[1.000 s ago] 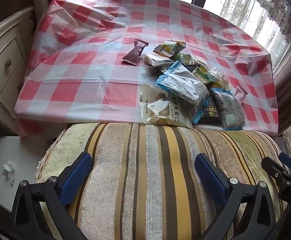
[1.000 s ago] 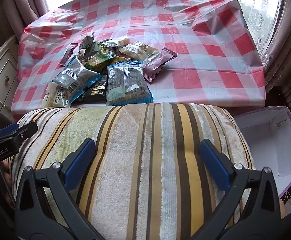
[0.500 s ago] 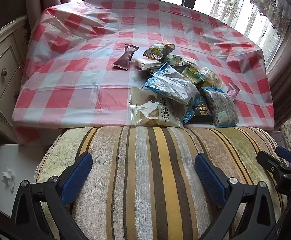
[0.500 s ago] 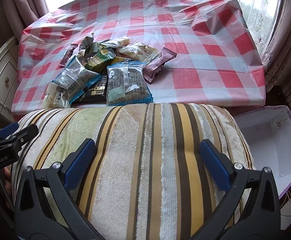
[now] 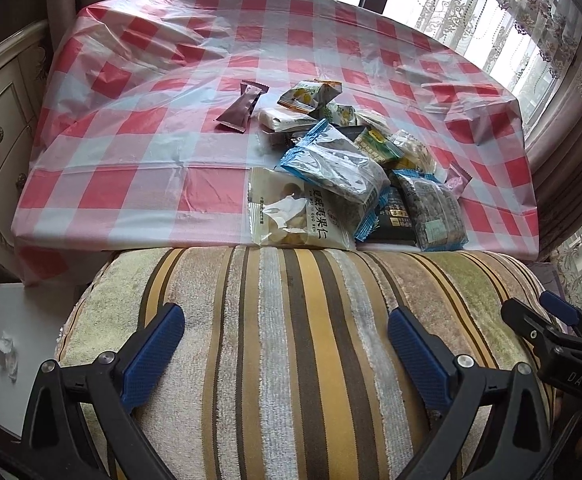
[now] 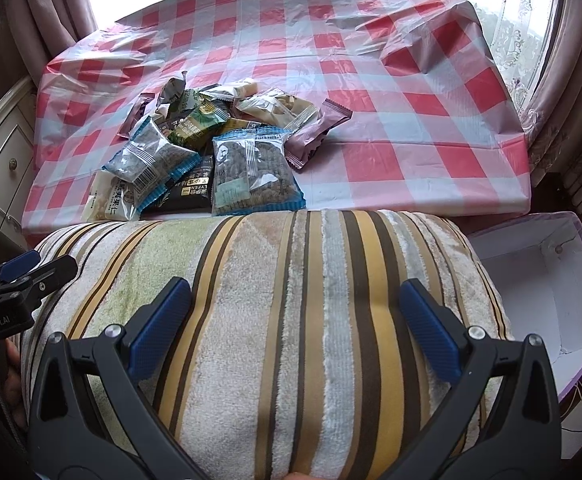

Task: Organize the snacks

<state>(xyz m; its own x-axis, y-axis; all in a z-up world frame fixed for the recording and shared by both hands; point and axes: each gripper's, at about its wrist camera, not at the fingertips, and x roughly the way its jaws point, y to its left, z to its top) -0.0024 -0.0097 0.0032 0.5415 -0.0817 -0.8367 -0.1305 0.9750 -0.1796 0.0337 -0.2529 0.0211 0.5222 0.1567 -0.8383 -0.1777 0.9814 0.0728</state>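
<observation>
A: Where are the snacks?

B: A pile of small crinkly snack packets [image 5: 347,168] lies at the near edge of the table under the red-and-white checked plastic cloth [image 5: 139,152], towards its right side in the left wrist view.

A: And the grippers?

B: The left gripper [image 5: 285,346] and right gripper [image 6: 297,316] both hover over the striped plush cushion [image 6: 275,320], fingers spread wide, gripping nothing. A purple-rimmed white box [image 6: 547,280] sits to the right.

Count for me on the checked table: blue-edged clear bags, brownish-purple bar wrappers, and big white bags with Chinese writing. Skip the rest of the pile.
Blue-edged clear bags: 2
Brownish-purple bar wrappers: 2
White bag with Chinese writing: 1
Total: 5
</observation>
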